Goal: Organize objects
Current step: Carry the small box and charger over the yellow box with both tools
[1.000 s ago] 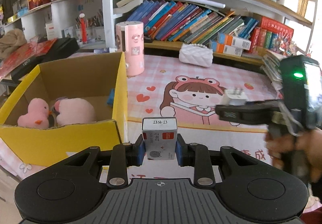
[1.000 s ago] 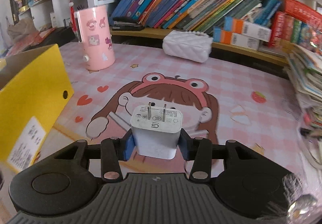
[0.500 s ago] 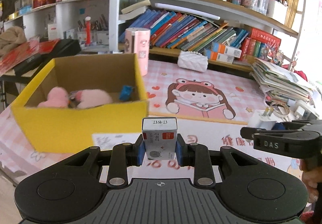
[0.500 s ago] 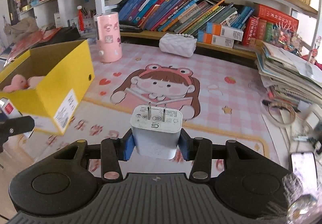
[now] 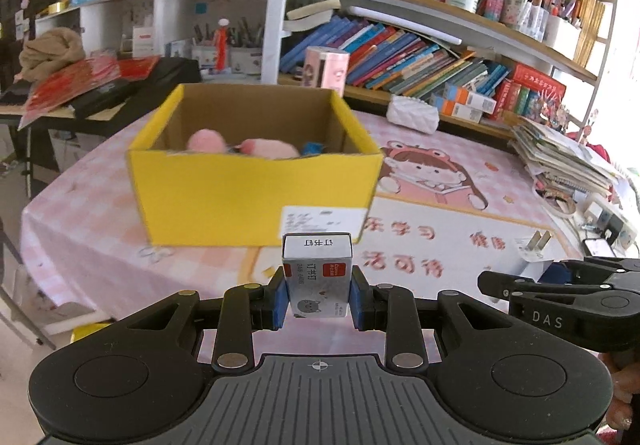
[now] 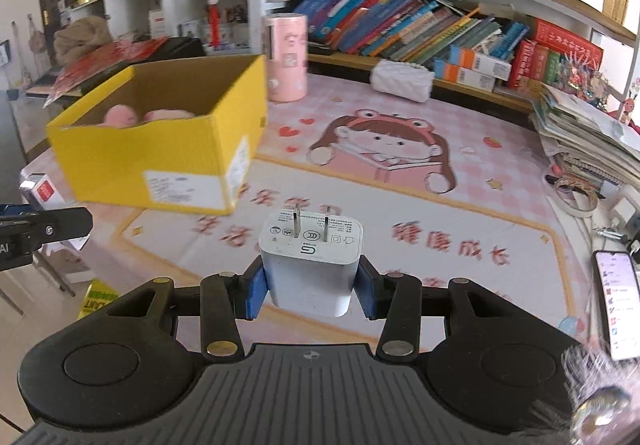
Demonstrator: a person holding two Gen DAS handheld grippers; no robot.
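A small grey-and-white cardboard staple box [image 5: 318, 277] is clamped upright in the left gripper [image 5: 318, 299], in front of the open yellow cardboard box [image 5: 256, 181] on the pink checked tablecloth [image 6: 460, 213]. A white plastic plug-in charger [image 6: 311, 265], prongs up, is clamped in the right gripper [image 6: 311, 291] above the cloth.

The open-topped yellow cardboard box [image 5: 256, 197] stands on the left part of the desk [image 6: 440, 245], its top unobstructed; two pink plush toys [image 5: 244, 147] occupy part of its floor. The pink printed mat in front of and right of the box lies bare. A pink cylindrical container [image 6: 286, 57] and a white quilted pouch [image 6: 402, 80] stand at the far edge. A stack of papers [image 6: 588, 141], cables and a phone [image 6: 616, 301] crowd the right edge.
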